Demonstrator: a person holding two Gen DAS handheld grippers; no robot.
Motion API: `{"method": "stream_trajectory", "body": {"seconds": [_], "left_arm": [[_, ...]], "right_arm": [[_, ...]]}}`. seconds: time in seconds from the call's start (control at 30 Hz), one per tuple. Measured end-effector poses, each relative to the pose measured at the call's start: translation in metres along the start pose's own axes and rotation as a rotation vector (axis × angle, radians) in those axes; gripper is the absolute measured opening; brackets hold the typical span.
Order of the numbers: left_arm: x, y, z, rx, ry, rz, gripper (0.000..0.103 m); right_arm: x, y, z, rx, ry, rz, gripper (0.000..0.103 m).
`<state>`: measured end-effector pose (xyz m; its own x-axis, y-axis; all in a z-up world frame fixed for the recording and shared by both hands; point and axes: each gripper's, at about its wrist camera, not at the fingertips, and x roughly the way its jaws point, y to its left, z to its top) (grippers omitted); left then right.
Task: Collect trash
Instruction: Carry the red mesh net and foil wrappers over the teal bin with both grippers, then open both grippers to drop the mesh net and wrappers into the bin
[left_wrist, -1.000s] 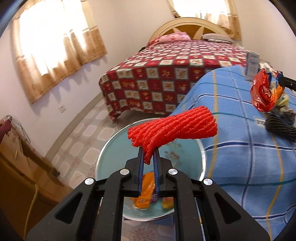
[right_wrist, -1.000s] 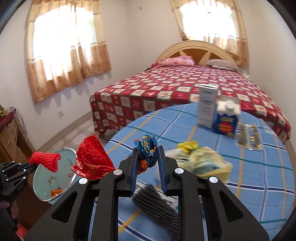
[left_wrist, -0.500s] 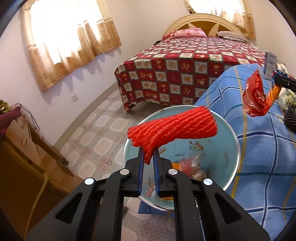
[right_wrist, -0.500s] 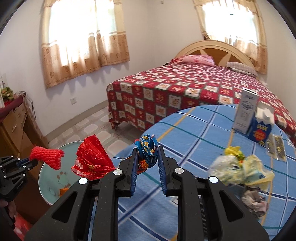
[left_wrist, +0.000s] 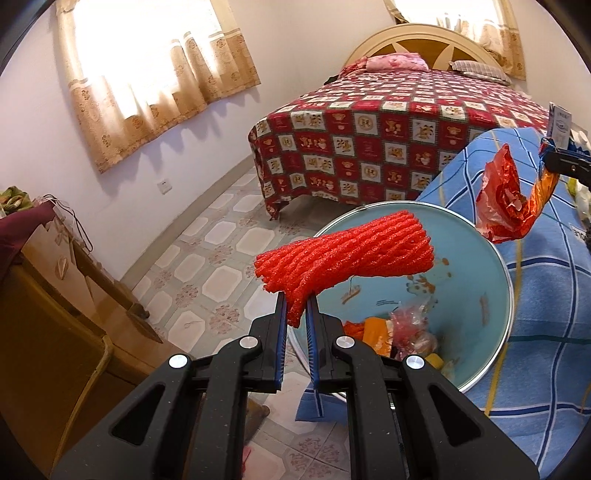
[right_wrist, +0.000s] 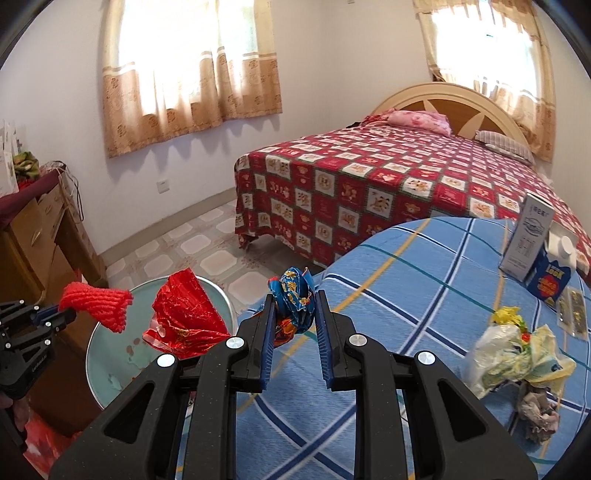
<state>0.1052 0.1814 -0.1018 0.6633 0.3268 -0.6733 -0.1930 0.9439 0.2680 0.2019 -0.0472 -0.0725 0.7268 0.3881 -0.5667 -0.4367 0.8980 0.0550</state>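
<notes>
We see the red foam net sleeve (left_wrist: 347, 254), ribbed, its long axis left to right, above the pale blue bin (left_wrist: 495, 266). Left gripper (left_wrist: 295, 314) jaws pinch its near-left end. Right gripper (right_wrist: 294, 314) jaws clamp a crinkled foil wrapper (right_wrist: 184, 317), hanging at the bin's rim.

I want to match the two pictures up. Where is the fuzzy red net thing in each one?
Left wrist view: the red foam net sits mid-picture, pinched in the left tongs, above the blue bin.
Right wrist view: the net is at the left edge, held in the left tongs over the bin.
Shared landmark: the red checked bed.
</notes>
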Motion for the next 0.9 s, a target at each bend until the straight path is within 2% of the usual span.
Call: {"method": "stream_trajectory", "body": {"seconds": [0.37, 0.9], "left_arm": [[0.002, 0.004, -0.003, 0.004, 0.011, 0.024, 0.01], [0.004, 0.007, -0.004, -0.001, 0.012, 0.019, 0.01]], "right_arm": [[0.01, 0.016, 0.002, -0.027, 0.014, 0.022, 0.021], [0.016, 0.029, 0.004, -0.05, 0.023, 0.038, 0.022]]}}
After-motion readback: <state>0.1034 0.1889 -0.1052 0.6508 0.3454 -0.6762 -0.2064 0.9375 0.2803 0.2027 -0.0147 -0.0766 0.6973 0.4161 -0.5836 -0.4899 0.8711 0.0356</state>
